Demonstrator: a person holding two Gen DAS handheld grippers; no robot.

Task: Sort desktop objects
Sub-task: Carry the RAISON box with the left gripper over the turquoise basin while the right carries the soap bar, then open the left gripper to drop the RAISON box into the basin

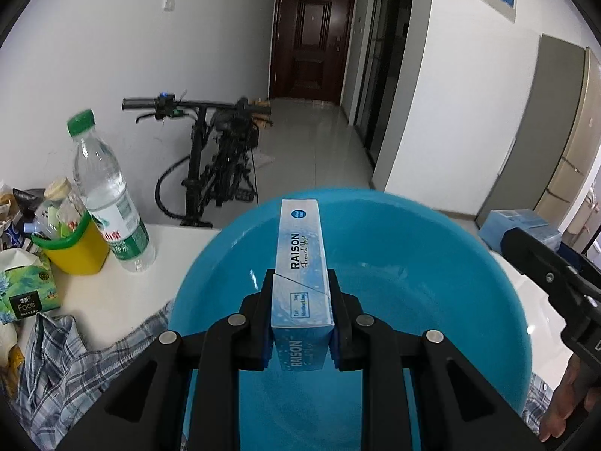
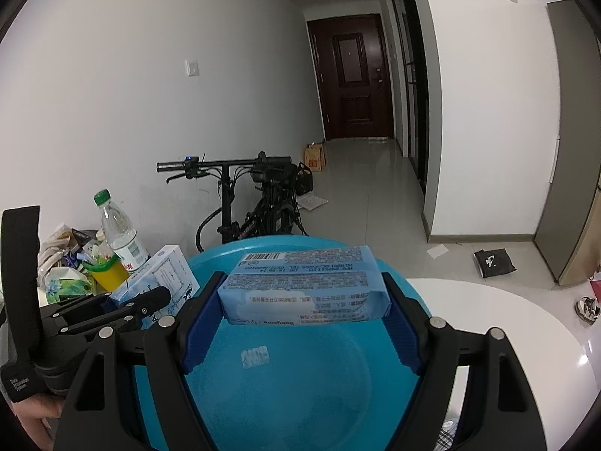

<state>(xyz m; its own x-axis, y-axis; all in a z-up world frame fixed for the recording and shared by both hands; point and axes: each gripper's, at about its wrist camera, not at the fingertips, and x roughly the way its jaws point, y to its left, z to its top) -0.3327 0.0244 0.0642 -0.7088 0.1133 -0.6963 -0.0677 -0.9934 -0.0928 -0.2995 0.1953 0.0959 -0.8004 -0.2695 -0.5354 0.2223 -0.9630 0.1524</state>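
Observation:
My left gripper is shut on a slim light-blue box marked RAISON, held lengthwise above the blue plastic basin. In the right wrist view my right gripper is shut on a light-blue wipes pack held crosswise over the same basin, whose inside shows only a small label. The left gripper with its box appears at the left of that view. The right gripper's black body shows at the right edge of the left wrist view.
On the white table left of the basin stand a green-capped water bottle, a yellow cup of small items and a tissue pack. A plaid cloth lies at the front left. A bicycle stands behind.

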